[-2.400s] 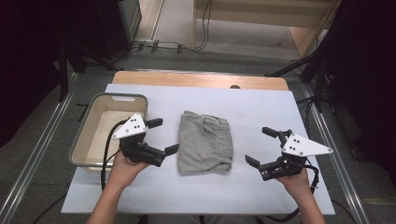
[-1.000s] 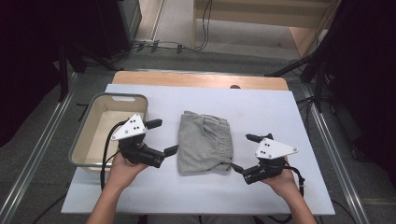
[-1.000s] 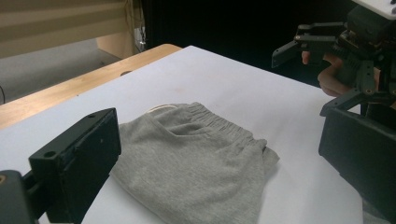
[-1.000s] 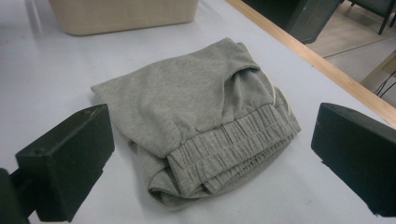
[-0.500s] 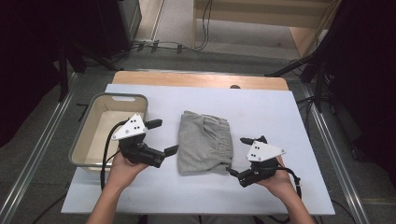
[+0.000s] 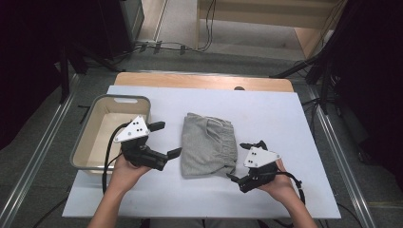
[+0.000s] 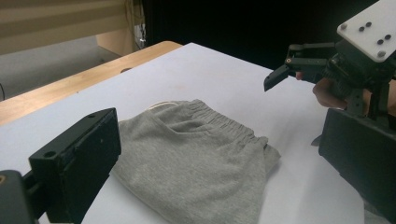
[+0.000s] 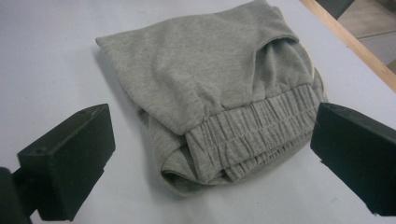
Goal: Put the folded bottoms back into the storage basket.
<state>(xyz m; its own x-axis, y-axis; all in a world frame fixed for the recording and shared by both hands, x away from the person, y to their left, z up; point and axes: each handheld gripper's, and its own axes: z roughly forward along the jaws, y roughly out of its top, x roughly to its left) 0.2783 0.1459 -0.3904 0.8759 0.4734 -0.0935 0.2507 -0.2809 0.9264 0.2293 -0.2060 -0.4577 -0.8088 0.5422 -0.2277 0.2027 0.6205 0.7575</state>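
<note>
A: On the white counter [image 6: 285, 118], what is lying at the middle?

B: Item one: a folded grey garment [image 6: 207, 144], soft knit, with an elastic waistband. It is lying flat near the centre of the counter, waistband edge facing the person's right side. In the right gripper view the gathered waistband is showing at the near edge of the fold, between the two black jaws.

A: And the right hand-held gripper [image 6: 243, 161]?

B: Item two: it is sitting just beside the garment's right edge, low over the counter, with a hand [image 6: 280, 183] gripping it from behind. Its jaws are standing wide apart and are clasping nothing; the garment is lying between and beyond them, with no jaw touching it as far as the right gripper view shows.

A: The left hand-held gripper [image 6: 166, 140]?

B: Item three: it is hovering to the left of the garment, near it but apart. Its jaws are also spread wide and are carrying nothing. In the left gripper view the garment is showing between them, farther off.

A: Anything else?

B: Item four: a grey tub [image 6: 90, 135] with a pale inside, resting at the counter's left edge, behind the left hand-held gripper. Item five: a wooden strip [image 6: 199, 80] running along the counter's far side.
</note>
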